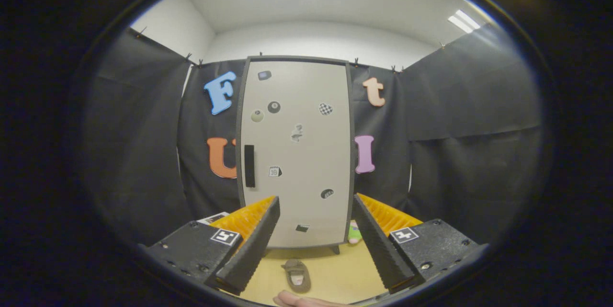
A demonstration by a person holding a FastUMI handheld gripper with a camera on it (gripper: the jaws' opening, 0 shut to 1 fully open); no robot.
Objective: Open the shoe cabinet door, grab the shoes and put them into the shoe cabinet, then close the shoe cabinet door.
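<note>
A tall light-grey shoe cabinet [297,153] with a dark frame stands against the black cloth wall, straight ahead and well beyond my fingers. Its door is shut and carries several small stickers. A black vertical handle [249,165] sits near the door's left edge. On the wooden floor in front of the cabinet, between my fingers, lies a brown slipper-like shoe [296,275]. My gripper [316,206] is open, its two orange-and-black fingers spread wide with nothing between them.
Black cloth walls enclose the booth on both sides. A small green and pink object [354,233] lies on the floor by the cabinet's lower right corner. A person's hand [299,301] shows at the near edge, just below the shoe.
</note>
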